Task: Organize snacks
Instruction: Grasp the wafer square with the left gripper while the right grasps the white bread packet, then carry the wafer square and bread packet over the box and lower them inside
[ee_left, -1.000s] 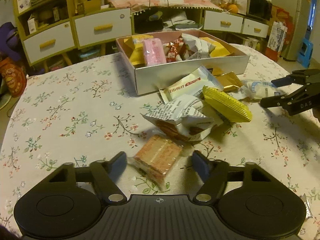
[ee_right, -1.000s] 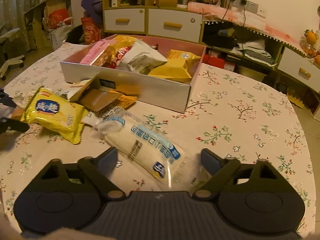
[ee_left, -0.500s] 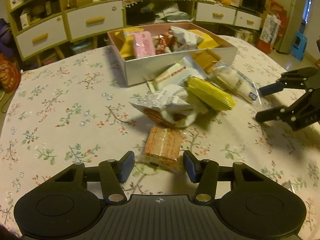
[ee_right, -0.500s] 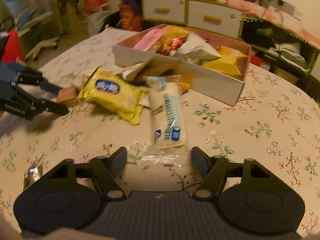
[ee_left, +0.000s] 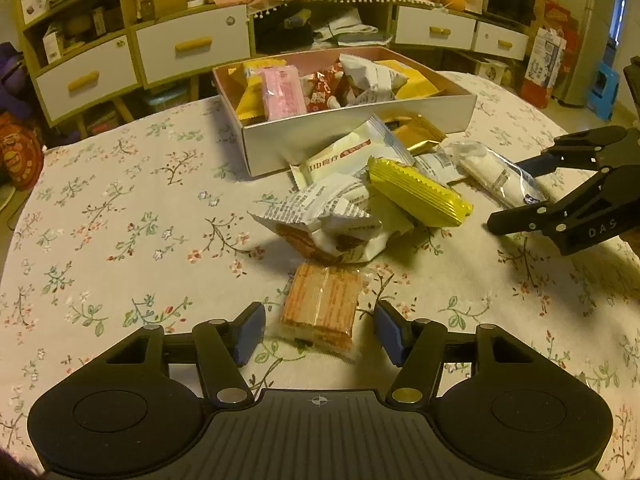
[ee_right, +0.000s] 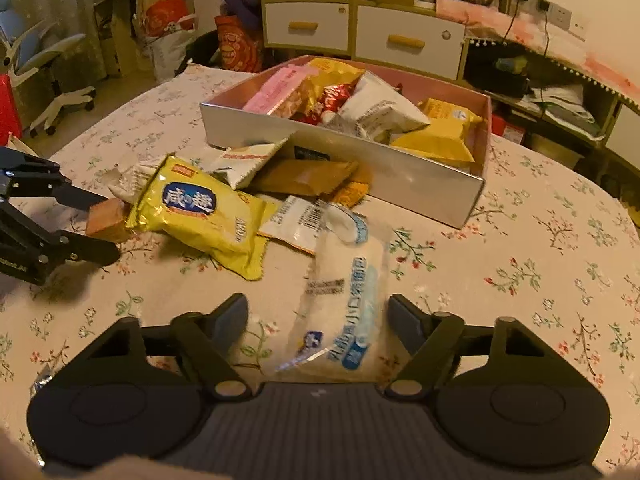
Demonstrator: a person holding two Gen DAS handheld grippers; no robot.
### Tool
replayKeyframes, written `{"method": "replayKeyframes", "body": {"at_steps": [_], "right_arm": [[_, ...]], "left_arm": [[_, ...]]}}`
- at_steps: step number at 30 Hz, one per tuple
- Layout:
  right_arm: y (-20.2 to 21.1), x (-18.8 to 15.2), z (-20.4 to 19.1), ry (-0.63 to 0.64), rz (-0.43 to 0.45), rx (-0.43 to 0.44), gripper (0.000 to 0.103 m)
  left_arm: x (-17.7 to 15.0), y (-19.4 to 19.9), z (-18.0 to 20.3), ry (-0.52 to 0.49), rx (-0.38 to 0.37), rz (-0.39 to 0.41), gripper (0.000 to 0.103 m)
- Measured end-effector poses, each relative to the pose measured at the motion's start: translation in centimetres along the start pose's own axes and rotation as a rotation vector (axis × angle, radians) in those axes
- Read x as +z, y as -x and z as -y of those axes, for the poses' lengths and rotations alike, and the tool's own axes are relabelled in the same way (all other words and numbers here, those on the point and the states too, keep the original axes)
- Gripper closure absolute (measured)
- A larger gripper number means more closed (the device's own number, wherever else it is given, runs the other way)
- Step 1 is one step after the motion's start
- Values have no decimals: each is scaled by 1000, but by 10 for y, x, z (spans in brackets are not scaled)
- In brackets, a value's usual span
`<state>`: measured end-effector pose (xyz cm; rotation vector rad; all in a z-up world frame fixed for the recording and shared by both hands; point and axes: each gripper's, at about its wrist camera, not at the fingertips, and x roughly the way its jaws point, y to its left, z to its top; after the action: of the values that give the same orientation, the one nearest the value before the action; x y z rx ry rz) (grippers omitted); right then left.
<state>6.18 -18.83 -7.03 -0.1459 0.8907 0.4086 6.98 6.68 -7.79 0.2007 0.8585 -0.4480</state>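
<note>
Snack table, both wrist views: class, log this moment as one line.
left hand-held gripper: open around wafer pack | right hand-held gripper: open around white roll pack | box: part filled

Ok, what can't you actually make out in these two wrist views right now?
- Left wrist view: the white cardboard snack box hides its lower contents behind the near wall.
- Left wrist view: the brown snack under the white printed wrapper is mostly covered.
- Right wrist view: the clear-wrapped white roll has blurred print, and the camera body hides its near end.
</note>
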Motion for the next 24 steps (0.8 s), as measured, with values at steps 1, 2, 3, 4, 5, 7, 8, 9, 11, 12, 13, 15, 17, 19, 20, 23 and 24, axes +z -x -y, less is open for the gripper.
{"method": "replayKeyframes", "body": {"at_steps": [1,2,3,4,5,7,8,9,11,12,13,15,17,19,20,23,24], "right_arm": [[0,1,-1,-1,0,0,36],[0,1,-2,1,2,2,40],[1,1,-2,4,3,2,45],[1,1,-3,7,5,2,48],[2,1,-3,8,5,3,55],[3,2,-4,8,3,0,67],[3,2,-4,8,-1,-2,70],[3,2,-5,10,-5,-6,73],[4,3,-7,16,-10,-12,79],[4,4,-8,14,-10,-14,81],[5,4,-9,11,-12,-19,81],[7,4,-10,11,-10,-23,84],[9,4,-10,6,-9,-25,85],[11,4,-8,-3,-9,-27,86],[12,4,-8,-6,-9,-30,86],[15,2,-7,-17,-10,-39,86],[16,2,-6,-24,-10,-40,86]], "left_arm": [[0,0,0,3,2,2,43],[1,-1,0,4,3,3,45],[1,-1,1,3,2,4,45],[1,-1,1,2,2,4,46],[1,-1,0,3,3,3,50],[2,0,-1,11,12,1,58],[3,1,-2,21,10,-3,65],[4,1,-3,31,12,-6,69],[5,2,-5,48,20,-20,71],[5,2,-6,56,24,-26,71],[5,3,-6,61,27,-32,71],[5,4,-7,67,33,-42,71],[5,5,-7,75,42,-49,71],[5,7,-8,82,50,-53,71],[5,9,-9,87,54,-52,71],[6,14,-10,103,57,-42,71],[7,15,-11,109,58,-39,71]]}}
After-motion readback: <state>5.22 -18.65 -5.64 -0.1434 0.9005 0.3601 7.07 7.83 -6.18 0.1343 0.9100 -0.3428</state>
